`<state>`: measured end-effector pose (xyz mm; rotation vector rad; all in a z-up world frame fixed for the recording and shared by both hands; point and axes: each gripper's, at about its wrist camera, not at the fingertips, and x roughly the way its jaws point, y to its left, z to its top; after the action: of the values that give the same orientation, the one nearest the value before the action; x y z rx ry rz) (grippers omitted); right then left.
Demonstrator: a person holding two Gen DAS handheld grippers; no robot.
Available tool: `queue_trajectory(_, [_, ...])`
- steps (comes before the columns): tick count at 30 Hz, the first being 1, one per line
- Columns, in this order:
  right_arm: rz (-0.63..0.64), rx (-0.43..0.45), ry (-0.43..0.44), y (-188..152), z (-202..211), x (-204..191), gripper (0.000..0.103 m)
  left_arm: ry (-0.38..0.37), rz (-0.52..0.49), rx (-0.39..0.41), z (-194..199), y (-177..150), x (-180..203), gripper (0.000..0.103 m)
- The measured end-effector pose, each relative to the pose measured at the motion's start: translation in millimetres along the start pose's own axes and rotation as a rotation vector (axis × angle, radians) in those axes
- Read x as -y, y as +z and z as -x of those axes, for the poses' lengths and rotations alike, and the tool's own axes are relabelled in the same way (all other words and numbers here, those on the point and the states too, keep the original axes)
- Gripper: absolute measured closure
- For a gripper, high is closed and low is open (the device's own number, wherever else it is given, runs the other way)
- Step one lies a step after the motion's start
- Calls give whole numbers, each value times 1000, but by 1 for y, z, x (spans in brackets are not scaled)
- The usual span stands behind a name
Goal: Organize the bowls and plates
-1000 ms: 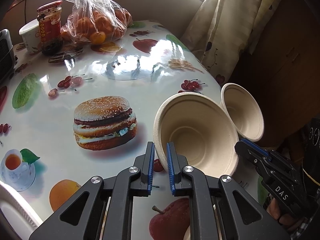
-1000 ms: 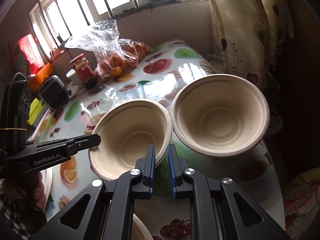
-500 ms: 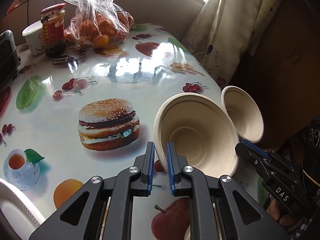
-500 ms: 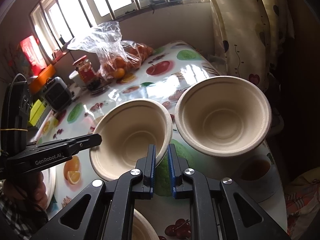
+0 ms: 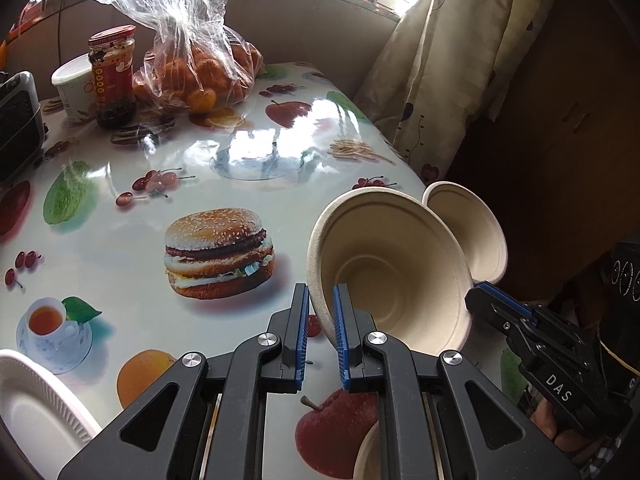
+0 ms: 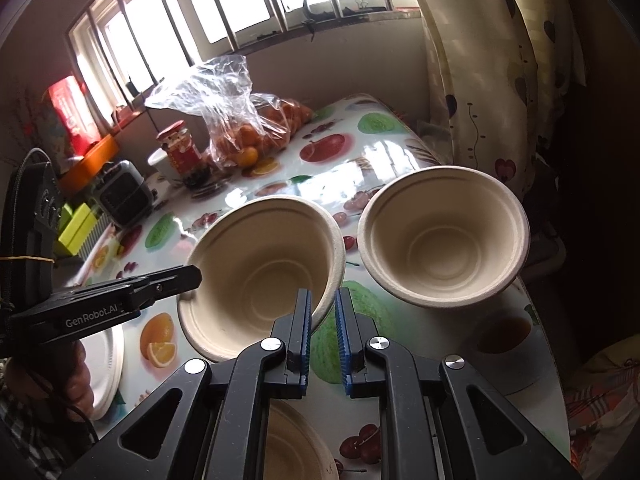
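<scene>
Lying at the near left edge of the table (image 5: pixel 120 248) is a white plate (image 5: pixel 32 408). Right of it, the left gripper (image 5: pixel 321 300) has its jaws clamped on the left rim of a tilted beige bowl (image 5: pixel 392 264) held above the near right part of the table. The right gripper (image 6: pixel 322 300) pinches the same bowl's opposite rim. Just to the right, a second bowl (image 6: pixel 440 236) tilts at the table's right edge; I cannot tell what supports it.

The left gripper (image 5: pixel 321 336) and right gripper (image 6: pixel 323 338) are matte black with blue ribbed finger pads (image 5: pixel 338 332) and silver screws. White lettering reads "GenRobot.AI" and "DAS". Checked sleeves show at the wrists.
</scene>
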<state>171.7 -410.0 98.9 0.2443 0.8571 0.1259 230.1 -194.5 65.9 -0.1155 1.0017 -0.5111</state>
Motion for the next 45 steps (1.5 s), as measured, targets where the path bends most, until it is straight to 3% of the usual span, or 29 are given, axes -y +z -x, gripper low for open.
queue_trajectory(45, [-37,87,-21,-53,81,-21,91,-77,-59,27,61,-51,22,90])
